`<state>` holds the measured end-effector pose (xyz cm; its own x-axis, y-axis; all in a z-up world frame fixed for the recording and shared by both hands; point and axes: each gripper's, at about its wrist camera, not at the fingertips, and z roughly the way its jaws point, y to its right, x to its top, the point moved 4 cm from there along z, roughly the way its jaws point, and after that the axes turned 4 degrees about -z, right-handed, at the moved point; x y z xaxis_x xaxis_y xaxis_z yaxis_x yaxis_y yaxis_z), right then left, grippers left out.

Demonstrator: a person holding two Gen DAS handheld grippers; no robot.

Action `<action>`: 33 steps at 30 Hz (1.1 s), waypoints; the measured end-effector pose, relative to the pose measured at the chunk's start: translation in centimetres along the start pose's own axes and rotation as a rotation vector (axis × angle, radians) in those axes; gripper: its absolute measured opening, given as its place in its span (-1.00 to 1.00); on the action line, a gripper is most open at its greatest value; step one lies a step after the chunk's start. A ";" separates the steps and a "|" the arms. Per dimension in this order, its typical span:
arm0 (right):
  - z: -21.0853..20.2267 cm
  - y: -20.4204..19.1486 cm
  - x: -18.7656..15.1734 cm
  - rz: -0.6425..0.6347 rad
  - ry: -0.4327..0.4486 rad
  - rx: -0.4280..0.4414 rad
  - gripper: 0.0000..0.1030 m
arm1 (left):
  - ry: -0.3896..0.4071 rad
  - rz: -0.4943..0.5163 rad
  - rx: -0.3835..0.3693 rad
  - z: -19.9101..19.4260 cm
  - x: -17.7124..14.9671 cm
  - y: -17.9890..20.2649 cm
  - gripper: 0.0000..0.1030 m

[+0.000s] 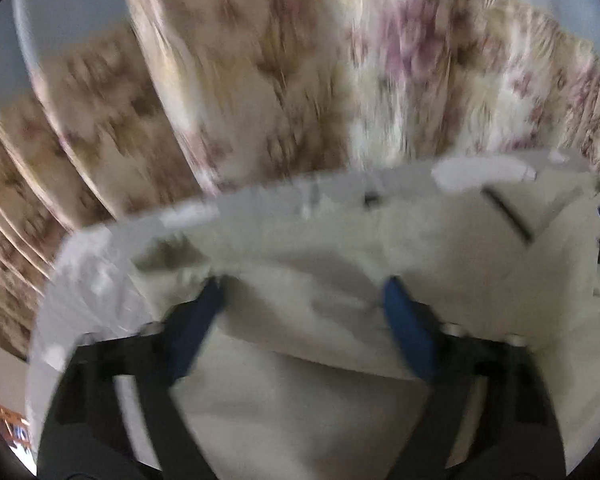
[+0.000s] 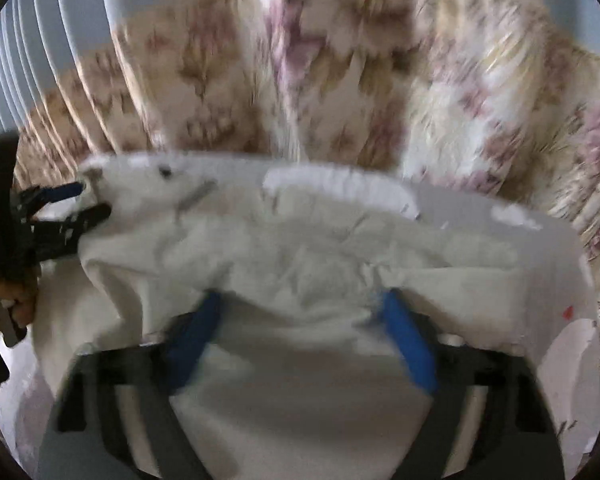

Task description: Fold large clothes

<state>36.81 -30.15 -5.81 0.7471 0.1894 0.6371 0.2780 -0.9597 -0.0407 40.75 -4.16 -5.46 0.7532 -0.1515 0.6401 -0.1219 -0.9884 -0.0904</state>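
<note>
Below the floral curtain (image 2: 340, 80), white garment (image 2: 300, 248) hangs stretched between left gripper (image 2: 88, 200), clamped on its corner, and right gripper (image 2: 300, 300), whose grip can't be confirmed; keep edge taut and level while folding.

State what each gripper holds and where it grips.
Left gripper and right gripper both look open around bunched folds of the cream garment; motion blur leaves any firm grip unconfirmed.
</note>
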 end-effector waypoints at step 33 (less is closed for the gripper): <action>-2.4 -0.4 5.9 -0.061 0.239 -0.156 -0.96 | 0.211 -0.071 0.023 -1.9 5.7 -0.4 -0.92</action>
<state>39.65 -29.14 -0.26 0.5636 0.2114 0.7985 0.2080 -0.9719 0.1105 43.86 -4.63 -0.27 0.6072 -0.0780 0.7907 -0.0569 -0.9969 -0.0547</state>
